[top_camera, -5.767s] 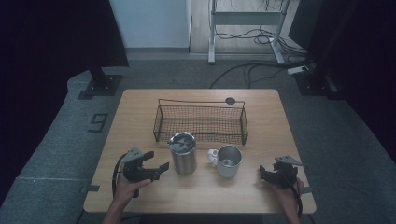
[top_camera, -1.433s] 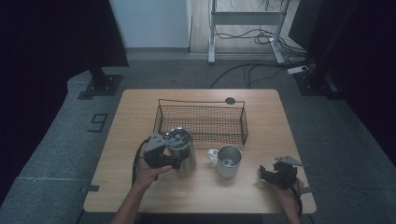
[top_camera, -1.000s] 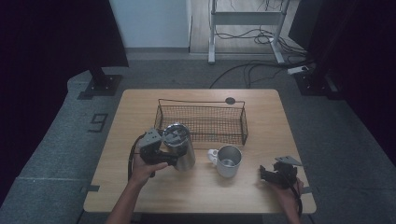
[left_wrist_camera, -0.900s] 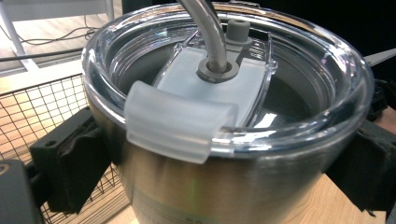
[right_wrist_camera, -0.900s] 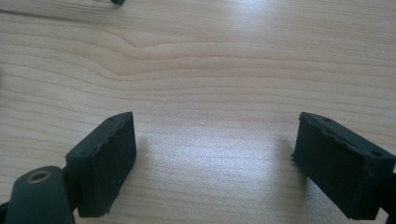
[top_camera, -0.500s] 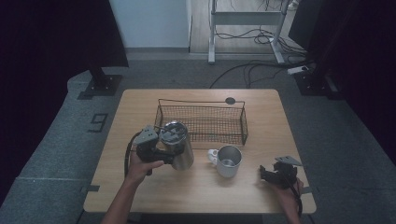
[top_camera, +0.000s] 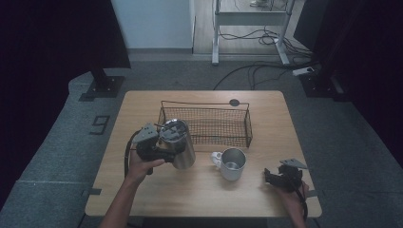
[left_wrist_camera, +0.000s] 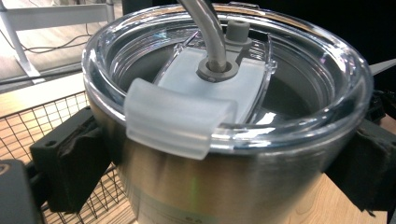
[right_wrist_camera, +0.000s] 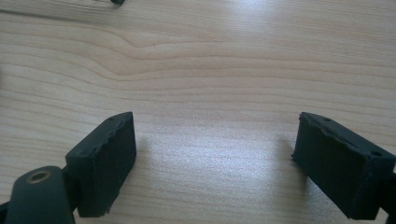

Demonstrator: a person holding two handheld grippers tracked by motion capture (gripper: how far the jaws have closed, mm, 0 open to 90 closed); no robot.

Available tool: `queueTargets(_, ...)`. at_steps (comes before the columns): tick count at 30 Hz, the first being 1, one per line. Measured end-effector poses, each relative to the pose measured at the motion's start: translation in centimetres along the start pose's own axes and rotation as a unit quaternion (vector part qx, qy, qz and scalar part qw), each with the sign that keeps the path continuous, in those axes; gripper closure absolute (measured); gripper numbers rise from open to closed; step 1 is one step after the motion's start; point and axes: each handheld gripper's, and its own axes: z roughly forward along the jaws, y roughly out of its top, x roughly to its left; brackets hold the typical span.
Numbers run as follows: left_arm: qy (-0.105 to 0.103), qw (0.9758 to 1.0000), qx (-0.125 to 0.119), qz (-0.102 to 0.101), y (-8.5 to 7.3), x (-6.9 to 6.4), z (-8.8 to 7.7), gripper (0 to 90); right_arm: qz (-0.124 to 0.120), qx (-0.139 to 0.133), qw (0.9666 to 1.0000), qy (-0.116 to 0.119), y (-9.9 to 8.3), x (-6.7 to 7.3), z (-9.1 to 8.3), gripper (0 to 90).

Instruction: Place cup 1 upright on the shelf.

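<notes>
A steel tumbler (top_camera: 178, 145) with a clear lid and a straw is tilted and lifted off the table, close to the left front corner of the wire basket (top_camera: 205, 124). My left gripper (top_camera: 159, 148) is shut on the tumbler (left_wrist_camera: 219, 154), one black pad on each side of its body just under the lid. A metal mug (top_camera: 231, 164) with a white handle stands on the table right of the tumbler. My right gripper (top_camera: 278, 179) rests low near the table's front right, open, with bare wood (right_wrist_camera: 210, 140) between its pads.
A small dark round disc (top_camera: 234, 102) lies on the table behind the basket. The wooden table (top_camera: 142, 199) stands on grey carpet, with a metal frame (top_camera: 247, 19) and cables beyond its far edge.
My left gripper closed on the tumbler, which stood upright before, then raised and tilted it, drifting slightly left. The right gripper and the mug have stayed in place.
</notes>
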Motion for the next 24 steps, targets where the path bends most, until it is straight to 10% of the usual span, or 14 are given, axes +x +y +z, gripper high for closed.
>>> queueTargets(24,0.015,0.9999,-0.001,-0.001,1.6,1.3,0.4,4.3,0.001,-0.001,1.0,-0.001,0.0,0.0,0.0,12.9)
